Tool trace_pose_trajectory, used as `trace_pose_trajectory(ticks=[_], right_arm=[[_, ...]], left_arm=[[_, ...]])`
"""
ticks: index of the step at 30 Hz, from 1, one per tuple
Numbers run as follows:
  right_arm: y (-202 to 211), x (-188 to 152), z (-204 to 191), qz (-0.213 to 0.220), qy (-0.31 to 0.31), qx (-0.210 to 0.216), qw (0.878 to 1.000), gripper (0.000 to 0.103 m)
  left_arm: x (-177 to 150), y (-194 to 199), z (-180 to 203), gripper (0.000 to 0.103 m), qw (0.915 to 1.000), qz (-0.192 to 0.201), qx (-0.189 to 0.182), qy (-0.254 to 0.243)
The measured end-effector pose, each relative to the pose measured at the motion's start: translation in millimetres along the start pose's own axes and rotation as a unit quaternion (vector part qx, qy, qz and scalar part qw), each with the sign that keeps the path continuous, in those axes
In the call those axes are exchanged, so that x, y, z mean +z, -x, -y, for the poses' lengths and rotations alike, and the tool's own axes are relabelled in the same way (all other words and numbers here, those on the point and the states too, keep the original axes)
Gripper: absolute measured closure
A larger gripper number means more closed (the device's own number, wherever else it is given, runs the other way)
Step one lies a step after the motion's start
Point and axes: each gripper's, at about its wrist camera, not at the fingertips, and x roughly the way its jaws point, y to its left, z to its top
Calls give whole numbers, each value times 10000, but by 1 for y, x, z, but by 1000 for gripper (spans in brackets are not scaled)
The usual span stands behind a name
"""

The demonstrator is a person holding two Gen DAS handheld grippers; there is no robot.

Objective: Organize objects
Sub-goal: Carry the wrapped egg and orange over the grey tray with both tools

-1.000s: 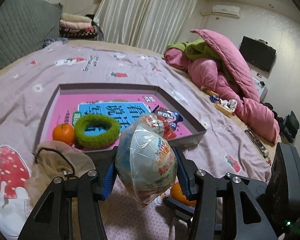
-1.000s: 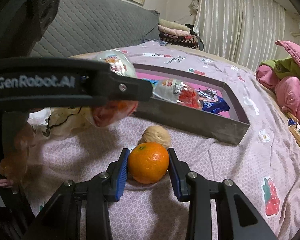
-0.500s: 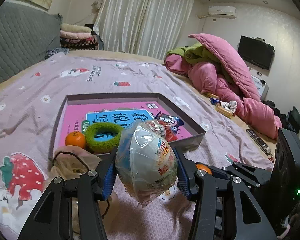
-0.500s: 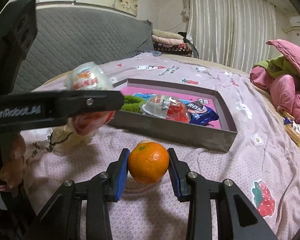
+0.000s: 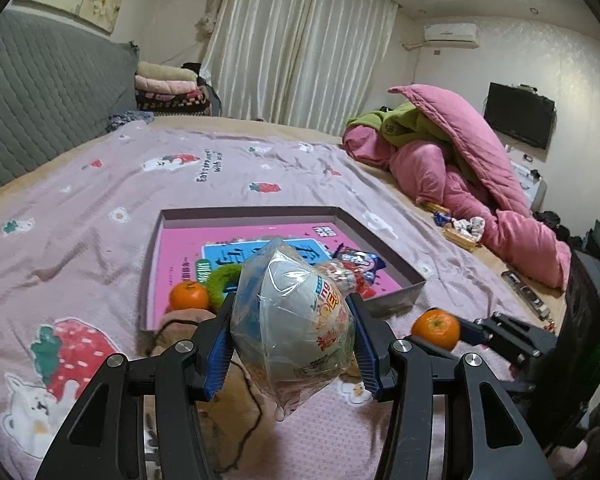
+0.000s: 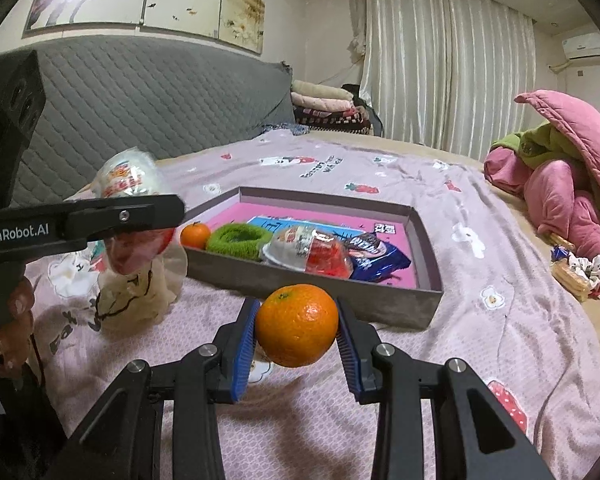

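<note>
Crinkly plastic wraps the snack bag pinched between the left gripper pads; the right gripper clamps an orange. Carry both level over the near wall of the tray, which lies just ahead of the fingers, then lower before releasing so neither rolls.

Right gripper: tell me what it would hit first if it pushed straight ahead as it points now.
Probably the near wall of the tray. The right gripper, shut on an orange, aims slightly downward at it; depth is unclear, so it might clear the rim and meet the snack packets.
</note>
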Motion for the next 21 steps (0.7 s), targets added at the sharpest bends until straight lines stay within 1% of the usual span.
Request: trace_pose_trajectory(ticks=[11,21], right_arm=[[4,15,5,144,-33,-19,9999,65],[1,35,17,285,-98,-32,9995,65]], left_arm=[[5,7,-8,49,9998,108,152,-35],[12,9,-24,49,9995,155,206,163]])
